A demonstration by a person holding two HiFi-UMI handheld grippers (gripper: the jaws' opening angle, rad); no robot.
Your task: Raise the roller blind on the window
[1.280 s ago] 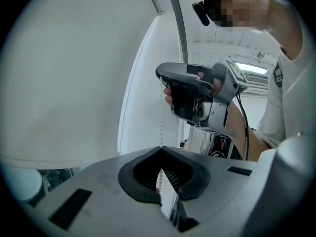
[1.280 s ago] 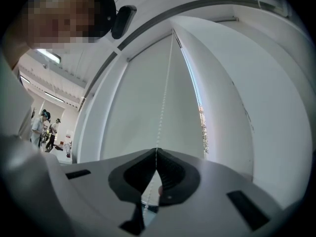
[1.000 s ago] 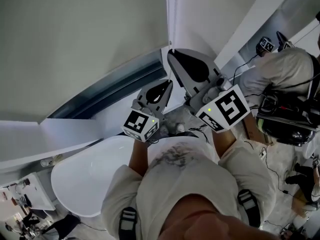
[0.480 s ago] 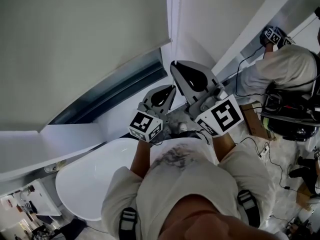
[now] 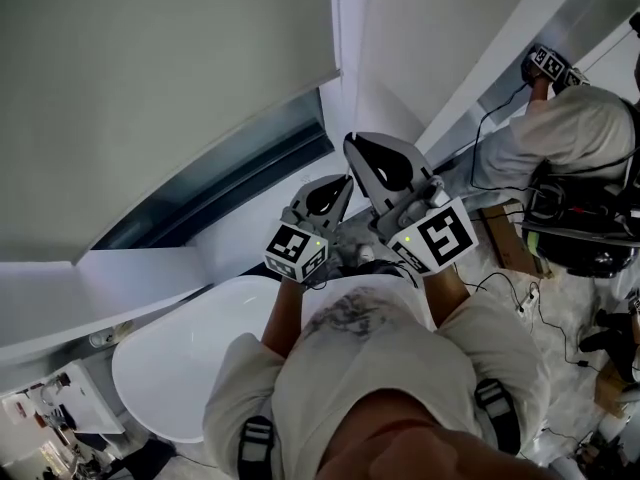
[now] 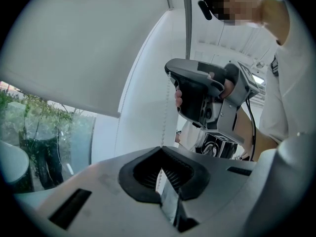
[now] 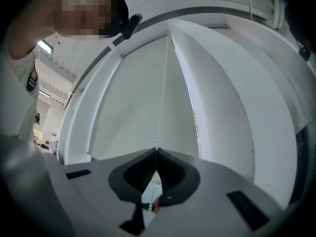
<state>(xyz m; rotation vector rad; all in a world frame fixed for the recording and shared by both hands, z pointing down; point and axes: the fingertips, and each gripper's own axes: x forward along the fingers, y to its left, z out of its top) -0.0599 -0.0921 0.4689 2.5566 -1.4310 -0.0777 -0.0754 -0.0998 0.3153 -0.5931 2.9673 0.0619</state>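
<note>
Roller blind (image 5: 170, 78) duty, and I had both tools on its bead chain (image 6: 164, 122). My left tool (image 6: 161, 149) had its jaws pressed together on the chain, which ran straight up out of the tips. Just above it, my right tool (image 5: 352, 142) was clamped on the same chain too, and in the right gripper view the beads came down into the closed tips and showed again in the opening behind them. Left sat lower and right higher, close together in front of my chest. Beyond them the blind hung over the upper part of the window, its bottom edge above a strip of bare window glass (image 6: 44, 132) with greenery outside. Below lay a white rounded table (image 5: 170, 368). Off to my right, a second person (image 5: 570, 133) worked along the wall.
</note>
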